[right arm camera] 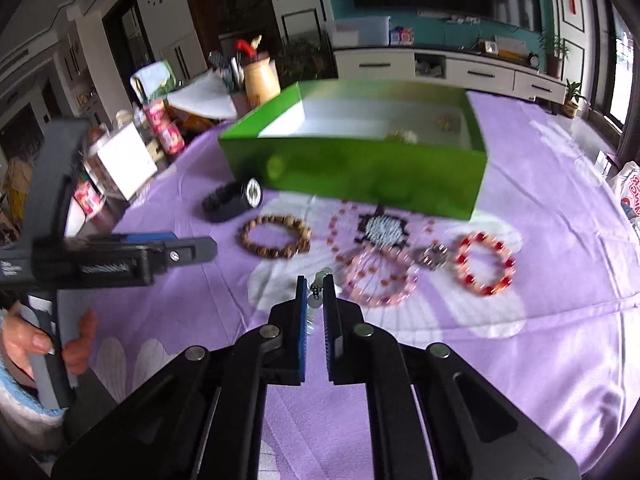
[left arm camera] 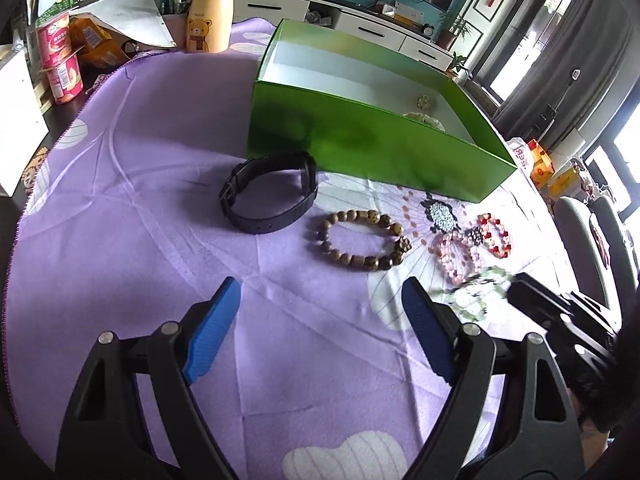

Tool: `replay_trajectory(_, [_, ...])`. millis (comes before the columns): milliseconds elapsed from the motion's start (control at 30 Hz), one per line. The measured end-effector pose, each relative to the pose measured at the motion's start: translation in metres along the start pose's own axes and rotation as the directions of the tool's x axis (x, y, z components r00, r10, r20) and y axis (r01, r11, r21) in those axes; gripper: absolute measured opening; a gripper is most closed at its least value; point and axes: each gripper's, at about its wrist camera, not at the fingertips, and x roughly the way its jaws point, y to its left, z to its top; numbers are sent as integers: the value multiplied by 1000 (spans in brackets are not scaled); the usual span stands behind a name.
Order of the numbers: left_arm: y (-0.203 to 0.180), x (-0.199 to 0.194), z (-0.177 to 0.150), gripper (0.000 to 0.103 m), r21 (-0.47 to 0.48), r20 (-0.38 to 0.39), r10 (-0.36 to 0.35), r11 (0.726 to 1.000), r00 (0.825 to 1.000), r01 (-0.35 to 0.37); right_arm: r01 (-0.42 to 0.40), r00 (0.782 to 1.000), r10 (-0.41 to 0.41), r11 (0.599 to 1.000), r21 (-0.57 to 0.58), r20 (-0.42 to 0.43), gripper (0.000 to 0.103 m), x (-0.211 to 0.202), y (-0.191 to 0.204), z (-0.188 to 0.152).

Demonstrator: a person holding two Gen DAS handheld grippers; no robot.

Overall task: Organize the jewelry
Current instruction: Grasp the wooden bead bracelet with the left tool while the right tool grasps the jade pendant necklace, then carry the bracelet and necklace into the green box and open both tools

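A green box (left arm camera: 360, 140) stands open on the purple cloth (left arm camera: 140, 220) and holds a few small pieces (left arm camera: 424, 116). In front of it lie a black watch (left arm camera: 268, 192), a brown bead bracelet (left arm camera: 360, 242), a pink bracelet (left arm camera: 458, 256) and a red bracelet (left arm camera: 496, 236). My left gripper (left arm camera: 320, 300) is open and empty, short of the brown bracelet. My right gripper (right arm camera: 315, 286) is shut on a pale green bead bracelet (right arm camera: 318, 280), which also shows in the left wrist view (left arm camera: 476, 292), lifted beside the pink bracelet (right arm camera: 380, 276).
A bear bottle (left arm camera: 210, 12), yogurt cups (left arm camera: 60, 60), a white box (left arm camera: 16, 120) and papers crowd the table's far left. A dark small bead piece (right arm camera: 432, 256) lies between the pink and the red bracelet (right arm camera: 484, 264). A chair (left arm camera: 588, 248) stands at the right.
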Motion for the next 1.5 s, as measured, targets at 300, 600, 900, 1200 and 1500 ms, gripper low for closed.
replay_trajectory(300, [-20,33,16,77,76,-15,69,995,997,-68,-7,999,6,999,42,37,7,-14,-16,3])
replay_trajectory(600, [-38,54,18,25,218,41,159,962,986,-164,-21,999,19,998,53,44,7,-13,-21,3])
replay_trajectory(900, [-38,37,16,7,176,15,59,982,998,-61,-13,999,10,997,72,51,7,-17,-25,2])
replay_trajectory(1200, [-53,-15,28,7,163,110,-33,987,993,15,-17,996,11,997,77,85,7,-33,-24,5])
replay_trajectory(1500, [-57,-49,34,7,175,170,-54,984,984,24,-3,994,-4,998,65,106,7,-42,-20,11])
